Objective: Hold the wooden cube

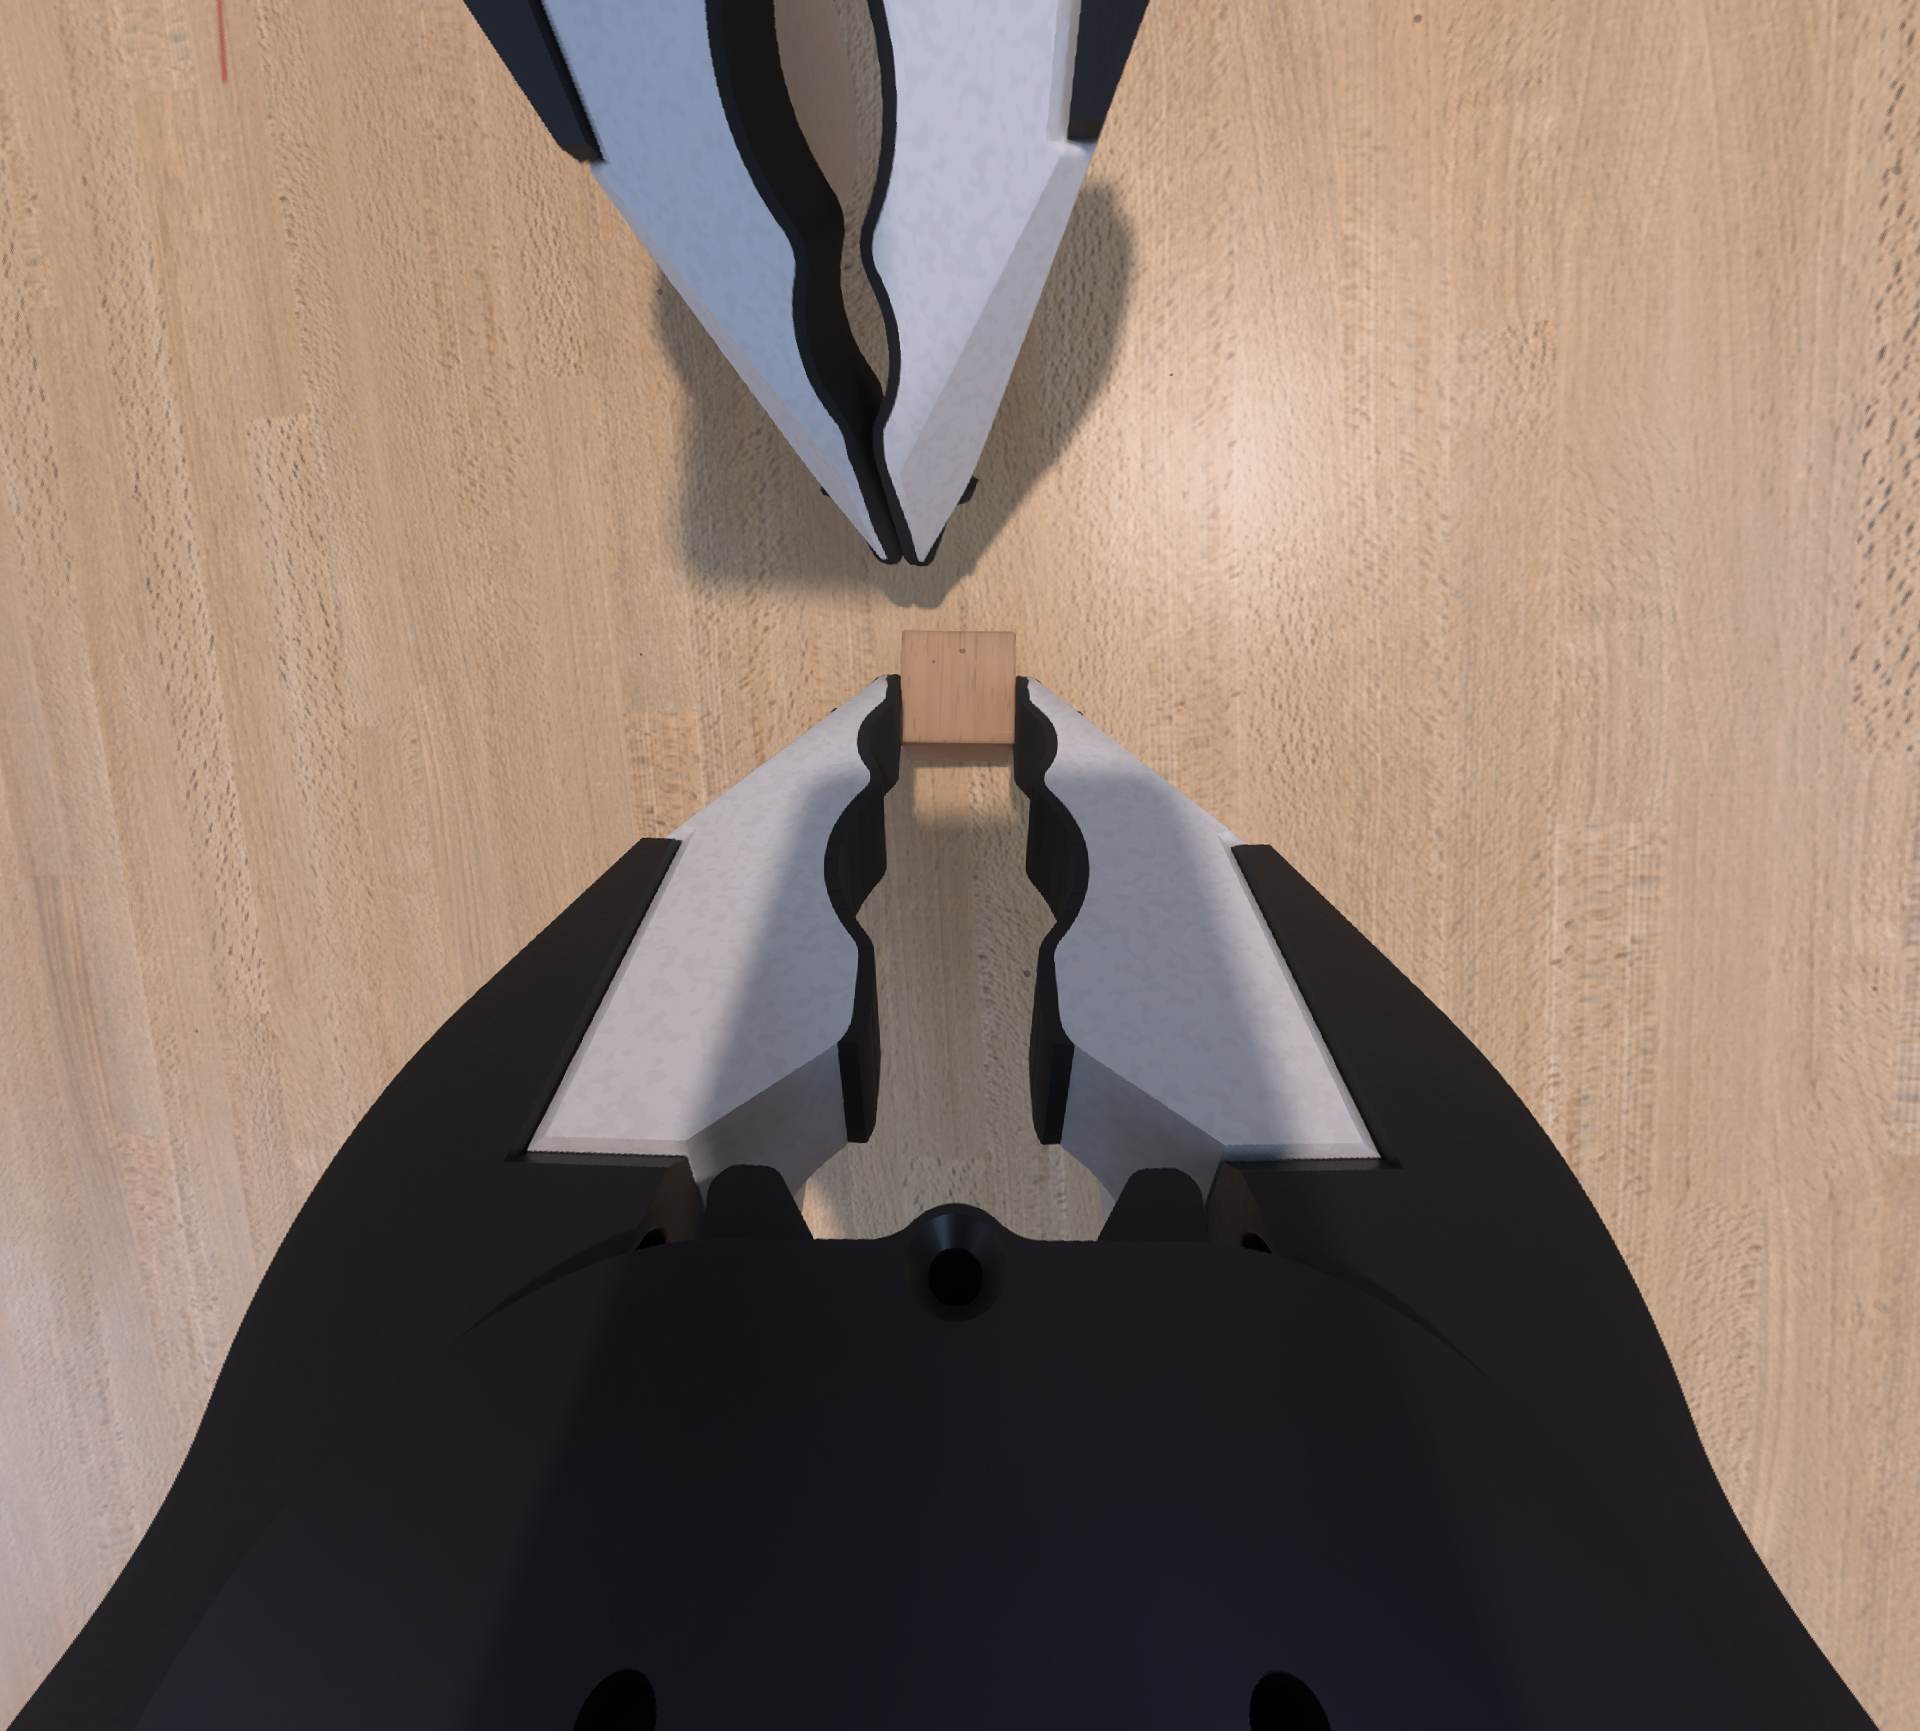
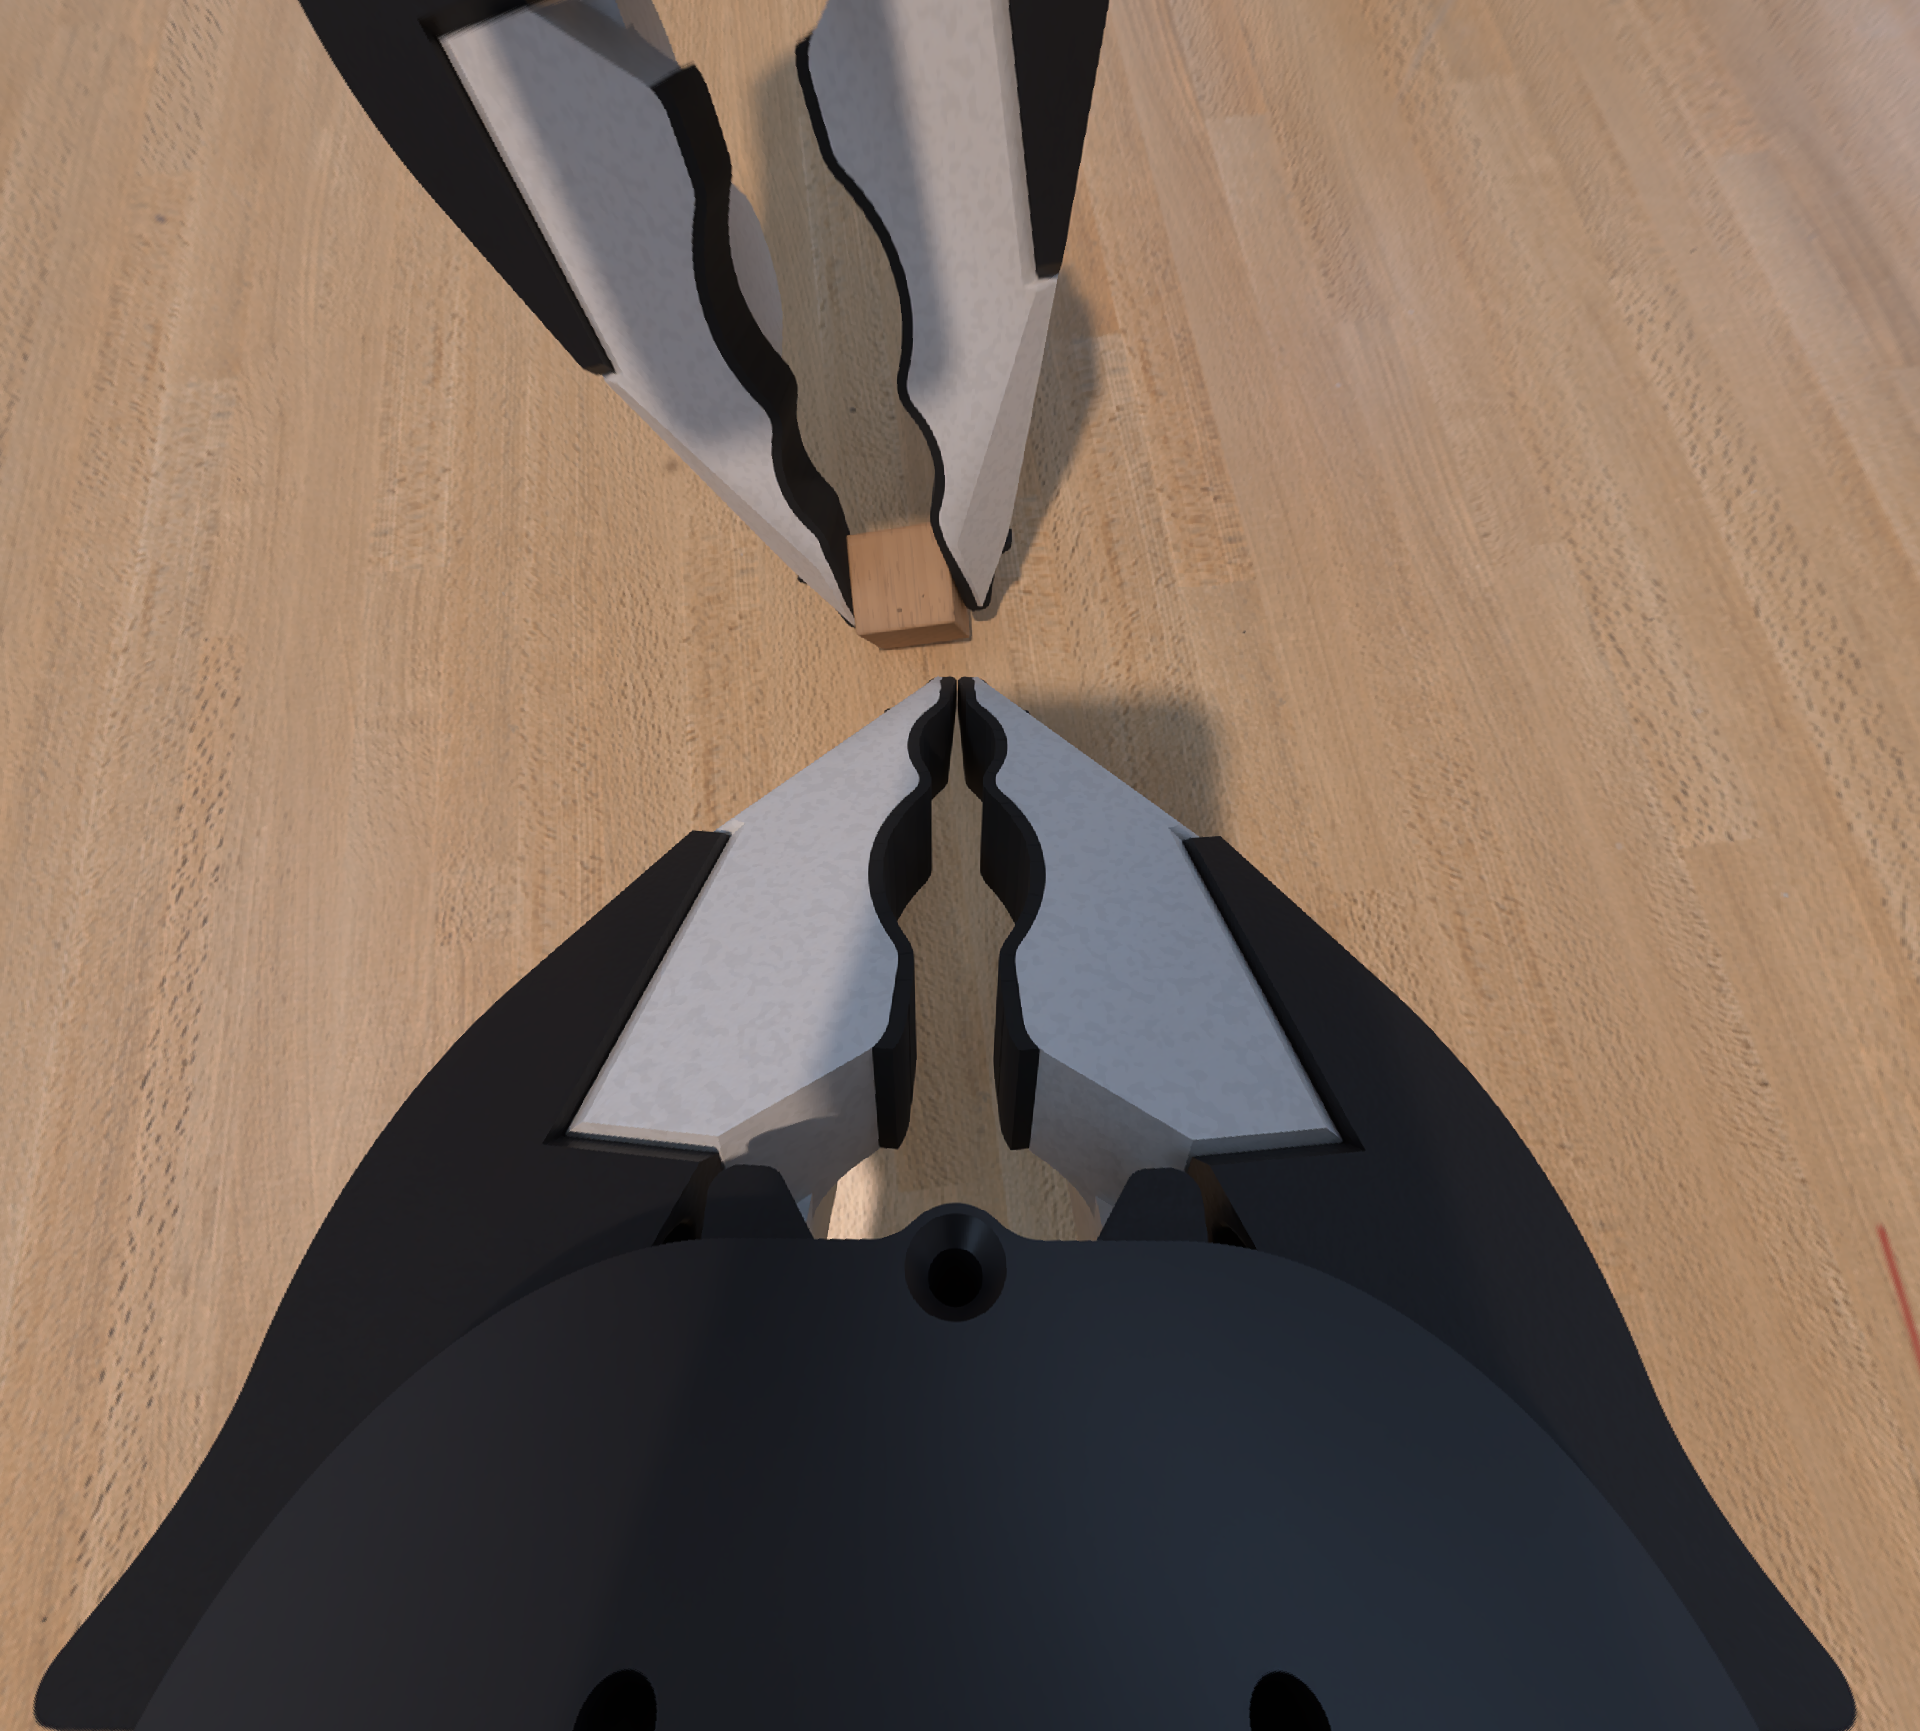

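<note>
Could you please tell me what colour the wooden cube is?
The wooden cube is light tan, plain wood grain; the right wrist view shows it best.

text: none readable | labels/brands/numbers: none | signs: none | surfaces checked: both wrist views showed no lettering on anything in them
</note>
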{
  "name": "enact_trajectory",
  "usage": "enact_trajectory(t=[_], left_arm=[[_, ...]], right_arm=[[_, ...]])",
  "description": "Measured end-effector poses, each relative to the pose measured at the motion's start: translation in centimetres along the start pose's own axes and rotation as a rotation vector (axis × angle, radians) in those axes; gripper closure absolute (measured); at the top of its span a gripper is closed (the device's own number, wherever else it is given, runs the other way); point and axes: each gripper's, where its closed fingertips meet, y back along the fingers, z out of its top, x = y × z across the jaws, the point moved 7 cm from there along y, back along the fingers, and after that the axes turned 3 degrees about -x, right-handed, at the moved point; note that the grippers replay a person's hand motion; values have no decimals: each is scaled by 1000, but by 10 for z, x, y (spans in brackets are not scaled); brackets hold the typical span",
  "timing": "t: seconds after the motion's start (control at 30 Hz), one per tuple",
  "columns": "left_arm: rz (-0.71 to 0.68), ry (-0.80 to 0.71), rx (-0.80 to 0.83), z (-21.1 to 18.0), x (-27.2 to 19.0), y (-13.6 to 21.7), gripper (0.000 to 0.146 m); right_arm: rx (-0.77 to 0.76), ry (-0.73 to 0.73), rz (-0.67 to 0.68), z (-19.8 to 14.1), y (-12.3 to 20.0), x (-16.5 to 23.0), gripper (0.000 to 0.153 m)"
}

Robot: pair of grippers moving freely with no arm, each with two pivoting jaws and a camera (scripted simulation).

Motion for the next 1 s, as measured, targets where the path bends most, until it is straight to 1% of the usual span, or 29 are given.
enact_trajectory(t=[0.07, 0.27, 0.37, 0.5, 0.63, 0.73, 0.8, 0.87, 1.0], left_arm=[[-3, 3, -9, 0, 0, 0, 125], [-14, 8, -23, 0, 0, -1, 125], [-21, 21, -33, 1, 0, -2, 125], [-14, 19, -35, 2, 1, -3, 125], [-7, 26, -41, 3, 2, -3, 125], [23, 6, -38, 3, 2, -1, 125], [62, 15, -45, 2, 6, 4, 125], [77, 40, -67, 0, 8, 12, 125], [115, 54, -93, -5, 12, 29, 125]], right_arm=[[38, 1, 4, -2, -3, 0, 153], [69, -28, 19, -2, -5, -1, 153], [109, -27, 26, -1, -5, -2, 153], [188, 11, 33, 3, -6, -2, 153], [217, 56, 33, 4, -6, -2, 152], [194, 23, 63, 4, -4, -5, 152], [129, -43, 81, 4, 3, -11, 151], [53, -88, 89, 7, 17, -16, 145], [-8, -102, 18, 13, 43, -29, 142]])
